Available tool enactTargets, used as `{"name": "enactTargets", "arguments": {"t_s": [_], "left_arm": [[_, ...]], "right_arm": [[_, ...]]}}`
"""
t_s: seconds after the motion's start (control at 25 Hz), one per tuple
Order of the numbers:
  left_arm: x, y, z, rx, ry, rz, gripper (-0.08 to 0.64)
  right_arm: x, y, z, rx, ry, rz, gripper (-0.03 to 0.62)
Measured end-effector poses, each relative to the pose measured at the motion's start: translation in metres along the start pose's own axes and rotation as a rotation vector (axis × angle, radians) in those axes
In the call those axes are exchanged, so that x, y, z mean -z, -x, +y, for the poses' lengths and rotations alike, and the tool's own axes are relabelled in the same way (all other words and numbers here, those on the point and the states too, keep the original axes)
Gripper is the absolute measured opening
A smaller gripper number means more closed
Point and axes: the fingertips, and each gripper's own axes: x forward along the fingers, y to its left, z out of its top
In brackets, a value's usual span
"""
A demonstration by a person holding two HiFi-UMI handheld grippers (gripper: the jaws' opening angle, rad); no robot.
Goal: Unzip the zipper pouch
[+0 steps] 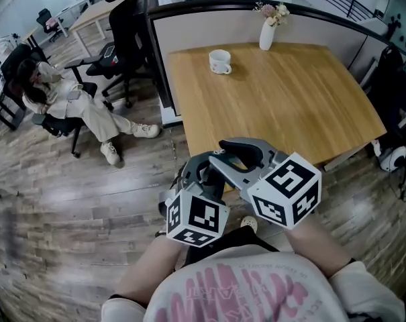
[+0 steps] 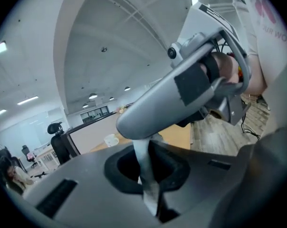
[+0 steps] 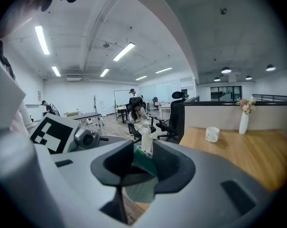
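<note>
Ahead, wooden table (image 1: pixel 290 99) with mug (image 1: pixel 220 62), vase (image 1: pixel 266 35)

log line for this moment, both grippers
left gripper: jaws shut on pale strip | right gripper: jaws apart, teal pouch between, grip unclear | both close together, short of table

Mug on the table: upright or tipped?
Upright. The mug stands on its base on the table, open mouth facing up, handle to the side.

Most of the desk (image 1: pixel 290 106) lies open to reach. A mug (image 1: pixel 220 62) and a vase (image 1: pixel 267 33) stand well apart near its far edge, before a partition (image 1: pixel 209 22). At the near edge the left gripper (image 2: pixel 148 170) and right gripper (image 3: pixel 143 161) crowd each other closely.
</note>
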Motion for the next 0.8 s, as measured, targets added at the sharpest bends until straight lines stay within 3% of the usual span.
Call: {"name": "enactTargets", "arguments": {"t_s": [0.16, 0.28, 0.36, 0.44, 0.56, 0.6, 0.64, 0.68, 0.8], "left_arm": [[0.007, 0.006, -0.005, 0.006, 0.035, -0.010, 0.008], [0.010, 0.011, -0.011, 0.000, 0.023, -0.014, 0.008], [0.013, 0.015, -0.014, -0.005, 0.024, -0.020, 0.008], [0.014, 0.019, -0.015, -0.016, 0.017, -0.028, 0.008], [0.011, 0.024, -0.016, -0.016, -0.005, -0.046, 0.008], [0.009, 0.024, -0.015, -0.014, -0.009, -0.052, 0.008], [0.008, 0.025, -0.015, -0.013, -0.010, -0.058, 0.008], [0.008, 0.026, -0.014, -0.011, -0.009, -0.062, 0.008], [0.008, 0.029, -0.013, -0.001, -0.005, -0.065, 0.008]], "right_arm": [[0.006, 0.003, 0.006, 0.057, 0.014, 0.001, 0.129], [0.010, 0.005, 0.014, 0.094, 0.070, 0.013, 0.126], [0.014, 0.006, 0.019, 0.090, 0.054, 0.021, 0.115], [0.016, 0.008, 0.021, 0.051, -0.041, 0.006, 0.106], [0.014, 0.016, 0.018, -0.025, -0.275, -0.057, 0.096], [0.013, 0.018, 0.016, -0.042, -0.356, -0.082, 0.079], [0.013, 0.019, 0.013, -0.057, -0.426, -0.105, 0.003], [0.012, 0.020, 0.011, -0.070, -0.480, -0.123, 0.005], [0.011, 0.020, 0.012, -0.087, -0.529, -0.141, 0.004]]}}
